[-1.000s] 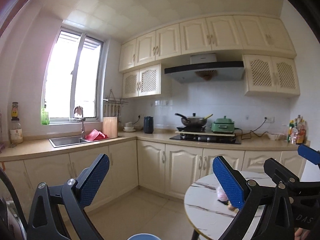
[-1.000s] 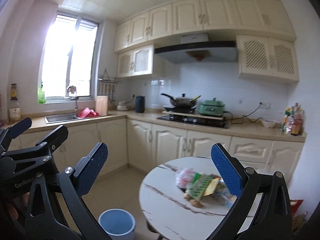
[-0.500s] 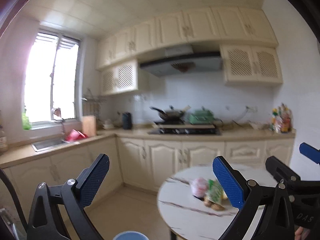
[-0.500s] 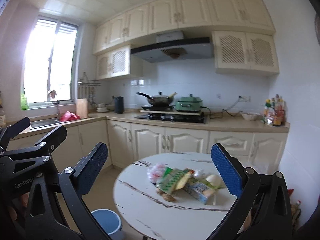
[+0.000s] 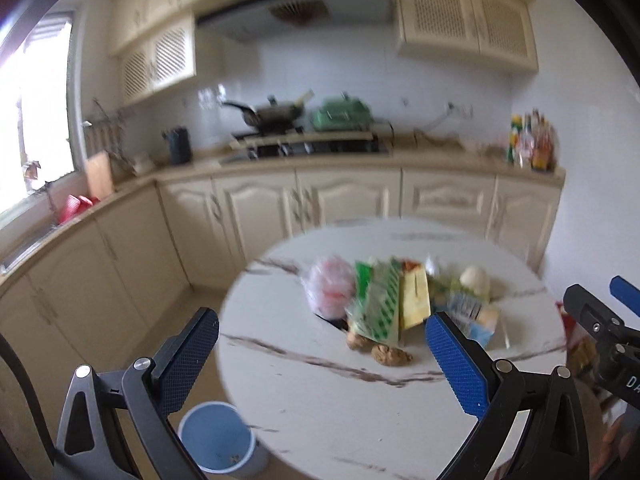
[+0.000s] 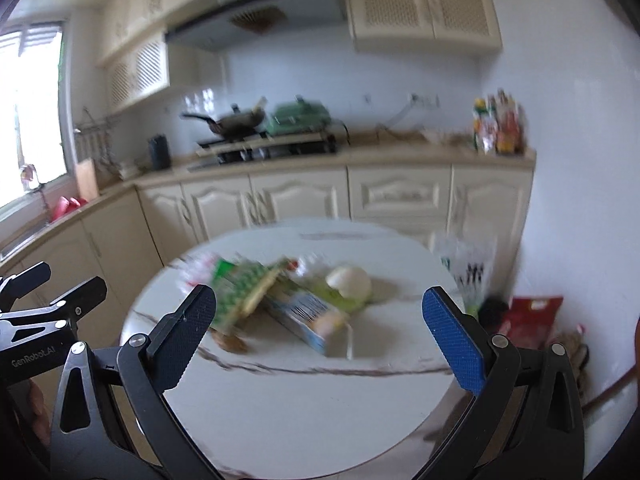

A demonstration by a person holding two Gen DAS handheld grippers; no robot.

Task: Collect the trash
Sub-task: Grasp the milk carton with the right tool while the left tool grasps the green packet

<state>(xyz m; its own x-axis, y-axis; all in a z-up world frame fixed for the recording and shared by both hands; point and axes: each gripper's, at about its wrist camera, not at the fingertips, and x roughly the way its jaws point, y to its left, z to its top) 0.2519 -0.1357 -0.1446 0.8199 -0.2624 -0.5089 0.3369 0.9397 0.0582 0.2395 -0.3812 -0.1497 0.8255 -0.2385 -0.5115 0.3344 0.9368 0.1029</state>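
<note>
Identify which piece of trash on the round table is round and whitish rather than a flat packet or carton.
The pale ball-shaped lump at the far right of the pile; the packets and blue carton beside it are flat or boxy.

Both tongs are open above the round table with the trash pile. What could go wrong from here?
1. The small brown pieces lie loose beside the green packet; a grab may knock them about.
2. The blue bin stands on the floor by the table edge, so dropped trash may miss it.
</note>
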